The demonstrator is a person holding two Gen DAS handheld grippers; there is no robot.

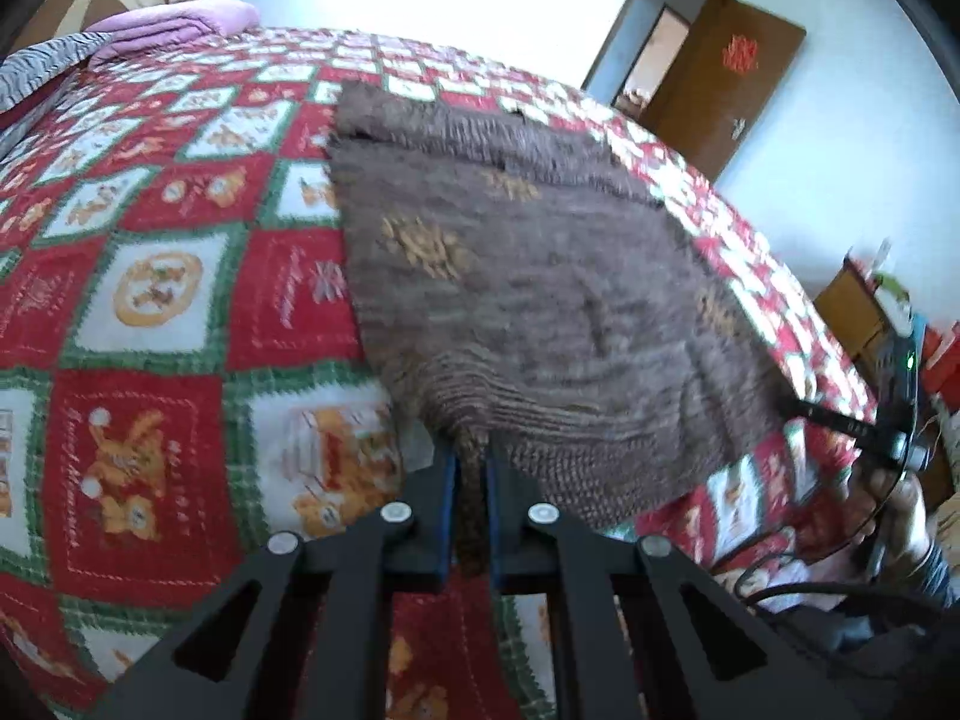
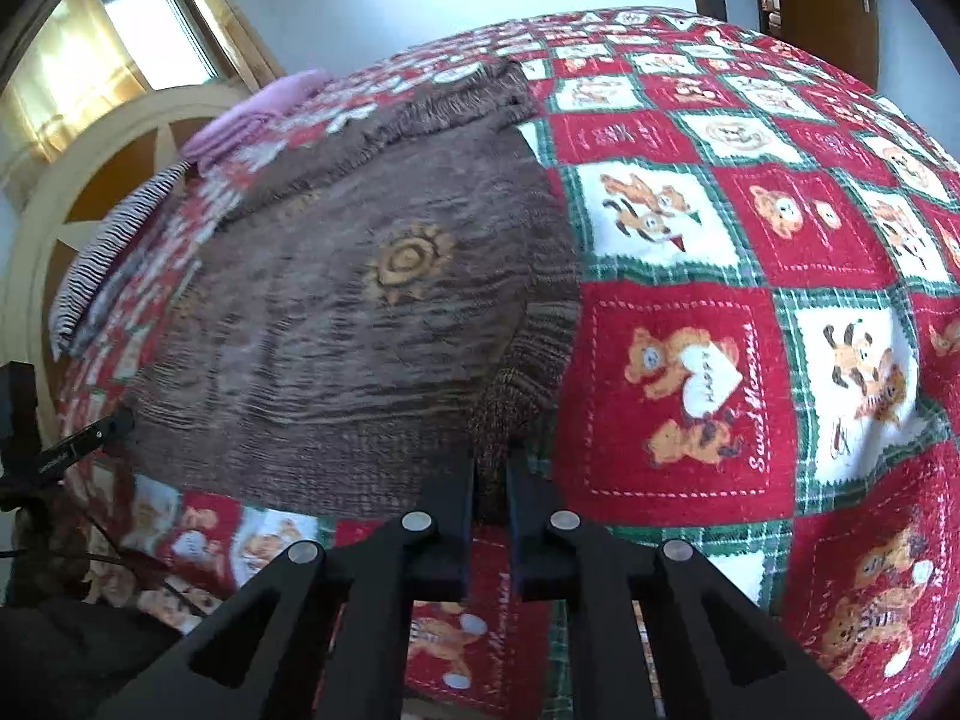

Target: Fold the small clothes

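Left wrist view: the left gripper (image 1: 472,468) reaches forward low over the bed (image 1: 150,300), jaws clamped on the near hem of the brown sweater (image 1: 528,276) lying on the quilt. The right gripper (image 2: 492,474) likewise pinches the sweater's near right corner; a red quilt square reads "Sweet Memories" (image 2: 753,396).

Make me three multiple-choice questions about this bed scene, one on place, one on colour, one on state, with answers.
1. Where does the brown knitted garment lie?
A. red, white and green bear-print bedspread
B. floor
C. chair

2. What colour is the folded blanket at the bed's far end?
A. blue
B. lilac
C. black

3. What are the left tongs and right tongs doing?
A. both open
B. one open
C. both shut on the garment's near edge

Answers: A, bedspread shows around the garment; B, it looks pale purple; C, knit sits pinched between each pair of fingers.
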